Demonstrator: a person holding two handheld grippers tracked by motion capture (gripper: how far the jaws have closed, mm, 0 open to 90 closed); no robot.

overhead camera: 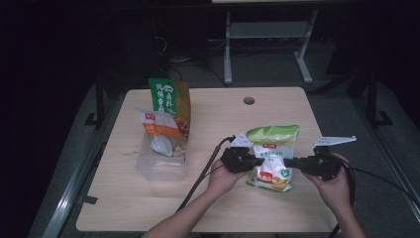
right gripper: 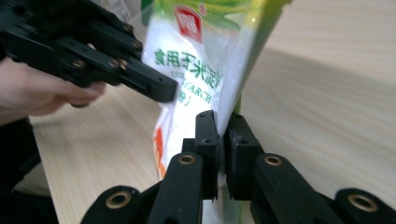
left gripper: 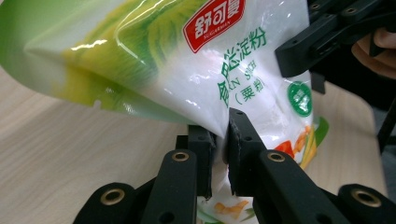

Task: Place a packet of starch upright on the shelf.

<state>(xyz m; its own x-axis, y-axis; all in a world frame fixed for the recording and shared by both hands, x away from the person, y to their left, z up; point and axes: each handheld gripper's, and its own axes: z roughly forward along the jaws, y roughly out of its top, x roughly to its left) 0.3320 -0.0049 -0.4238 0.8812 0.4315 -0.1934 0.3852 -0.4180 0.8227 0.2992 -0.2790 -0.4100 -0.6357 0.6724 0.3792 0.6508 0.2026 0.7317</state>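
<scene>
While pinched at both side edges, starch bag (overhead camera: 271,156) hangs between left tool (overhead camera: 246,159) and right tool (overhead camera: 303,162), each clamped shut on its film, lower end grazing counter (overhead camera: 277,106). Judged mid-transfer: lifted, not yet placed. Clear bin (overhead camera: 161,161) well left of left tool, already holding two packets (overhead camera: 168,111). Bare counter between; near edge close behind.

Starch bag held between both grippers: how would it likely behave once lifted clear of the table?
The starch bag is probably floppy: its film creases where the left gripper pinches it. It likely sags, since white powder bulges low in the pouch. The glossy film may slip, as the right gripper clamps just a thin edge.
</scene>
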